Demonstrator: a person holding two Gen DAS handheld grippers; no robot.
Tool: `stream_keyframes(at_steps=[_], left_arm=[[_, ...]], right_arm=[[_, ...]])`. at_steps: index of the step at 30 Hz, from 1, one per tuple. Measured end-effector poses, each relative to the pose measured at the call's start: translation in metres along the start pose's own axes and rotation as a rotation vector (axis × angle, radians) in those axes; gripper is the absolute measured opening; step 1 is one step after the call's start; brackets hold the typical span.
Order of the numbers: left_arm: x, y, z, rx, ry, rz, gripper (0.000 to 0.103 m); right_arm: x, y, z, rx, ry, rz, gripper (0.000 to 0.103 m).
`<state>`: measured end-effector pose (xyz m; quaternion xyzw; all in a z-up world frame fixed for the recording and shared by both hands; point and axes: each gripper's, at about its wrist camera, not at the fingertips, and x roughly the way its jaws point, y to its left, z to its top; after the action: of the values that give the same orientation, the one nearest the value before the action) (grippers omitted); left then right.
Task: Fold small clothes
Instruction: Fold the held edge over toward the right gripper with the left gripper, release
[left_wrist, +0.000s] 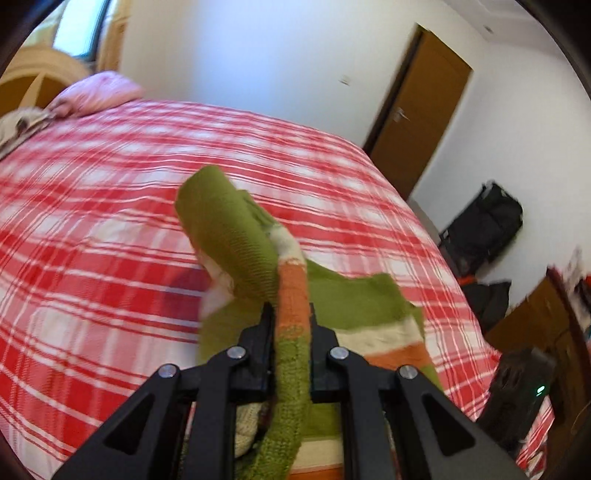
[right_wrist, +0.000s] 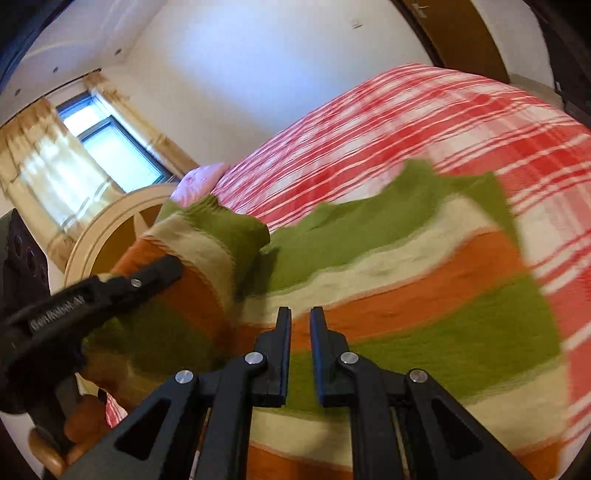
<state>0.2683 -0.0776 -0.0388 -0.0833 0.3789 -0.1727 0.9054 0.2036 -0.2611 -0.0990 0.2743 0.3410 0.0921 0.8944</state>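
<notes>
While the left tool (left_wrist: 291, 314) is clenched on a bunched edge of the striped sweater (right_wrist: 406, 266), lifted off the checked bed (left_wrist: 92, 240), the right tool (right_wrist: 300, 317) stands nearly closed at the hem; whether it pinches cloth I cannot tell. With only one firm grip, the knit could sag or twist, and the sleeve (left_wrist: 225, 229) may flop unevenly, spoiling the fold.

The sweater (right_wrist: 406, 280) lies on the bed (left_wrist: 110, 229), one side lifted. The left gripper (left_wrist: 291, 317) pinches that lifted edge. The right gripper (right_wrist: 300, 321) hangs over the sweater's middle. A pillow (left_wrist: 99, 90) lies at the bed's head, a door (left_wrist: 417, 110) behind the bed.
</notes>
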Motion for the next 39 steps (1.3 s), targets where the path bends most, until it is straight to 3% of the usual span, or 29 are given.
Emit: stream_keyframes(at_steps=[8,13,15,18,20,21,22,23,25,29,31,34,37,39], left_arm=[[0.065,-0.064,-0.044,0.098,0.118,0.068,0.013],[0.065,-0.074,-0.056,0.184,0.104,0.119,0.014],[0.061,-0.075,-0.055,0.185,0.119,0.108,0.018],[0.038,-0.077,-0.056,0.202,0.14,0.034,0.032],[0.01,-0.073,-0.059,0.21,0.107,-0.024,0.05],[-0.001,-0.072,-0.06,0.214,0.087,-0.044,0.056],[-0.017,-0.066,-0.06,0.215,0.061,-0.069,0.068],[-0.031,-0.059,-0.059,0.209,0.034,-0.089,0.076],[-0.054,-0.04,-0.055,0.184,-0.024,-0.099,0.082],[-0.067,0.006,-0.045,0.118,-0.102,0.033,0.088],[-0.06,0.031,-0.043,0.068,-0.075,0.097,0.086],[-0.052,0.057,-0.044,-0.016,-0.045,0.12,0.086],[-0.045,0.071,-0.047,-0.063,-0.024,0.128,0.086],[-0.045,0.075,-0.05,-0.069,-0.016,0.133,0.086]], right_arm=[[-0.02,-0.055,-0.018,0.119,0.003,-0.009,0.011],[-0.02,-0.06,-0.02,0.139,0.007,-0.004,0.011],[-0.02,-0.06,-0.018,0.157,0.016,-0.002,0.011],[-0.023,-0.067,-0.015,0.222,0.03,0.042,0.011],[-0.029,-0.073,-0.014,0.279,0.028,0.108,0.012],[-0.034,-0.074,-0.013,0.309,0.017,0.142,0.016],[-0.039,-0.072,-0.011,0.322,0.0,0.165,0.033],[-0.043,-0.068,-0.011,0.324,-0.014,0.178,0.061],[-0.049,-0.058,-0.006,0.32,-0.068,0.223,0.083],[-0.032,-0.03,0.008,0.234,-0.04,0.201,0.083],[-0.008,-0.015,0.012,0.151,-0.013,0.136,0.083],[0.026,-0.003,0.006,0.095,0.066,0.063,0.083],[0.04,0.019,0.0,-0.021,0.056,-0.014,0.082],[0.051,0.032,-0.003,-0.097,0.084,-0.075,0.056]])
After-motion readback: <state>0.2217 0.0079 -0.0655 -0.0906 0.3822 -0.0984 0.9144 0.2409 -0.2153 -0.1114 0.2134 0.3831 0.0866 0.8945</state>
